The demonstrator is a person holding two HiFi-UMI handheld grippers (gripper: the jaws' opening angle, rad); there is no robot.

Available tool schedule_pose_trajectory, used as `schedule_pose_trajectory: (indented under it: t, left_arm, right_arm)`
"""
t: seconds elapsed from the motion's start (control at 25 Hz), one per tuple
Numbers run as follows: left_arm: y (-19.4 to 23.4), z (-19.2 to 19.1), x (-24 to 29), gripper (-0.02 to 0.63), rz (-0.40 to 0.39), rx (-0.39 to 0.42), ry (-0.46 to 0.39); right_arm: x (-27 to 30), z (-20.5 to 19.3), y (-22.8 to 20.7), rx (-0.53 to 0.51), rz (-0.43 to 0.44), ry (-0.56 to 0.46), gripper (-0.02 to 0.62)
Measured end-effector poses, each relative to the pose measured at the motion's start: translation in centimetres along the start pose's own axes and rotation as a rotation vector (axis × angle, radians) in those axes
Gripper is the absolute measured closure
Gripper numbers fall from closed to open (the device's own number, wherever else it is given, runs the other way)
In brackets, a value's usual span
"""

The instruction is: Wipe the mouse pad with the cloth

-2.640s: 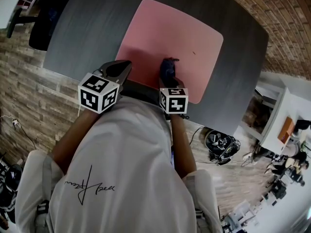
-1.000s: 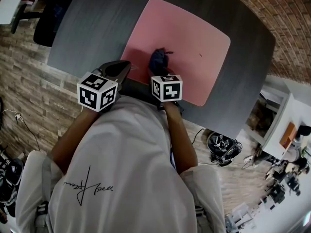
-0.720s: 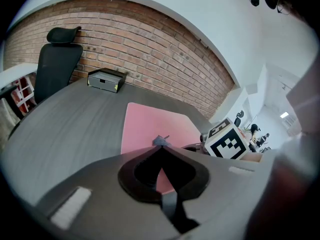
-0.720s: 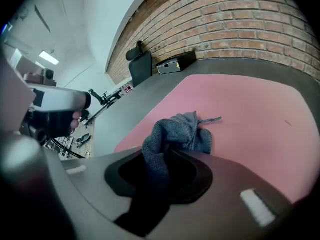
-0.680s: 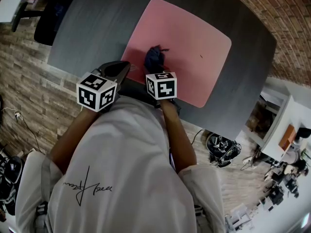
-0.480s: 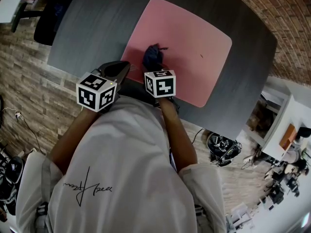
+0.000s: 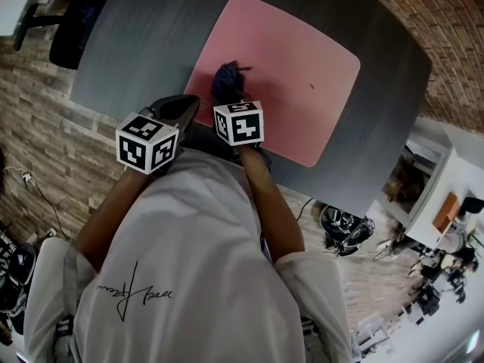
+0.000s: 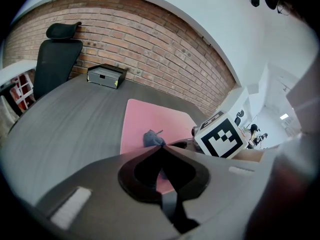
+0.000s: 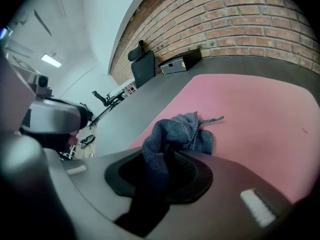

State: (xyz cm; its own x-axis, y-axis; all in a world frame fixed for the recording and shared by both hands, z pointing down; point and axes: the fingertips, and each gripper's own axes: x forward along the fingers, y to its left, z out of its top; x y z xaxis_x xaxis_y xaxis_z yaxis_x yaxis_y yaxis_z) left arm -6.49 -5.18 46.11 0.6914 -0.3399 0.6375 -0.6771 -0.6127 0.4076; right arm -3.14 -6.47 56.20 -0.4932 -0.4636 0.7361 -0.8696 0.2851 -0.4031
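R tool [image 9: 161,160] is pinching the cloth [image 9: 184,130]: jaws pressed onto a dark blue-grey fold that runs down btwn them, w/ the rest bunched in a lump just past the tips. A loose thread sticks out of the lump to one side. The lump lies on the pad [image 7: 302,51], in its near-left part, close to the left edge. Pad is pink w/ rounded corners, flat on the bench [image 7: 136,36], and bare apart from a tiny dark speck [image 7: 311,87] towards its right half.

L tool [image 8: 161,147] has jaws pressed together, tips meeting, nothing btwn them. In the head view it sits over the bench's near edge, just beside the pad's near-left corner and off the pink. Cannot tell if it touches the bench. Its marker cube is near the R tool's cube, not touching.

At the bench's far side, a black box [image 8: 106,75] by the brick wall. A black chair [image 8: 57,54] stands at the far-left end.
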Motion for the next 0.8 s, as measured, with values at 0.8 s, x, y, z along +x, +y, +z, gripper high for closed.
schedule_pose_trajectory:
  t: [0.8]
  left_arm:
    - [0.1, -0.2, 0.3, 0.594, -0.007, -0.010, 0.019]
  right_arm:
    - [1.9, 2.8, -0.5, 0.008, -0.033, -0.025, 0.495]
